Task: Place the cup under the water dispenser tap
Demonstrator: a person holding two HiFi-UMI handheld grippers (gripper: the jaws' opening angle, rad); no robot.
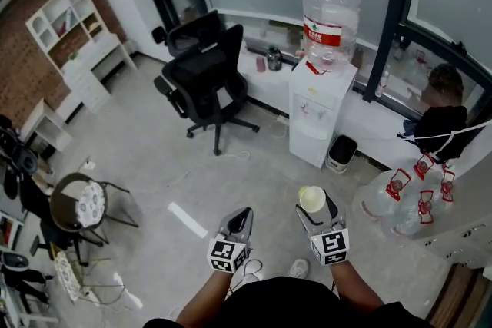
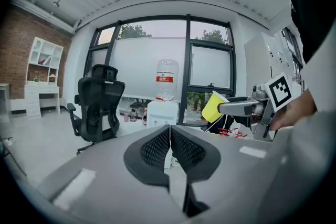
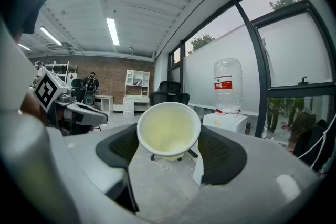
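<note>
1. Two grippers are nearest. The left gripper [image 1: 241, 213] has its jaws closed together on nothing.
2. The right gripper [image 1: 315, 206] has its jaws clamped on one pale yellow paper cup [image 1: 311, 198], whose mouth is turned back toward the person.
3. One white water dispenser [image 1: 319, 115], topped by one bottle [image 1: 330, 19], stands well apart from the cup, by the window.
4. Spare bottles [image 1: 400, 200], perhaps four, cluster on the floor to its right.
</note>
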